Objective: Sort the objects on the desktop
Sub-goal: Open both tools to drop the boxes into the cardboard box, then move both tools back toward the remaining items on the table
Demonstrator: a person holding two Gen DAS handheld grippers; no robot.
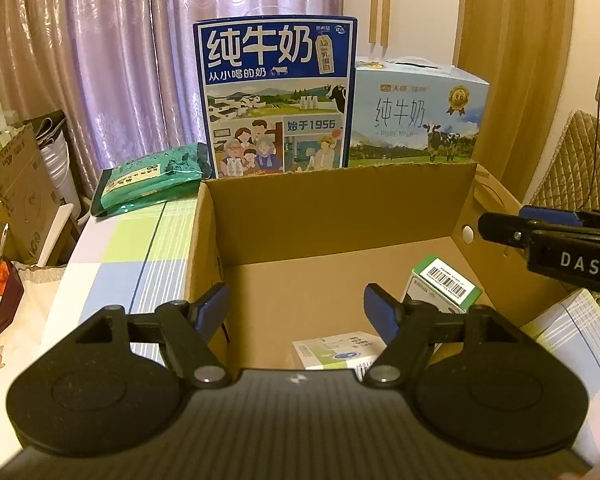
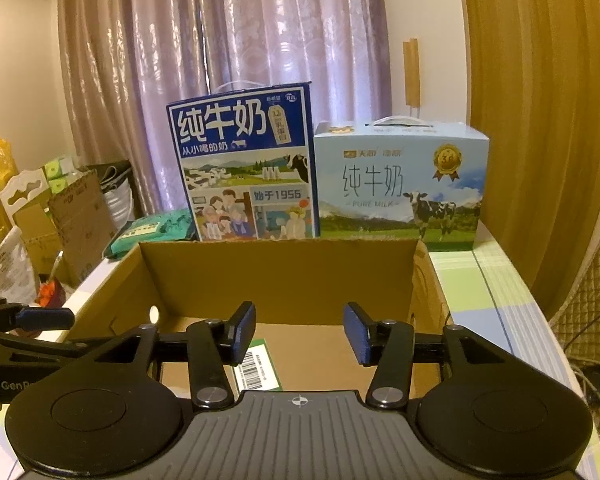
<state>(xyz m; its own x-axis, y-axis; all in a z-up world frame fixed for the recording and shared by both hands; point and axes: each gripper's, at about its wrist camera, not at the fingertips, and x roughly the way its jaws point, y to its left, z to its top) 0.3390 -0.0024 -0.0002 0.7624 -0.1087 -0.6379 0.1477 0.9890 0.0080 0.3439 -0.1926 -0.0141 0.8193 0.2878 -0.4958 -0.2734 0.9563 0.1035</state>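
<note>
**Q:** Two tools, one box: what is the scene, from the biggest thing down?

**A:** Biggest is the desk [image 1: 112, 248], with its checked cloth. On it stands the open cardboard box [image 1: 332, 208], which I judge to be the sorting bin. Behind it the dark blue milk carton [image 1: 276, 96] and the pale blue milk carton [image 1: 416, 116] stand upright, side by side, with a green packet [image 1: 148, 180] lying flat to their left.

**Q:** Where are the sorted things?

**A:** Inside the box, on its floor toward the right wall. A green-edged carton with a barcode [image 1: 444, 284] leans there, and a white box [image 1: 336, 354] lies flat nearer me. Their loose tilt looks like things let go, not set down.

**Q:** And your tools?

**A:** Both are over the box mouth. My left tool [image 1: 296, 308] is spread wide and holds nothing. My right tool [image 2: 300, 330] is likewise spread and empty. I read that as a release just done; the next item is not in view.
</note>
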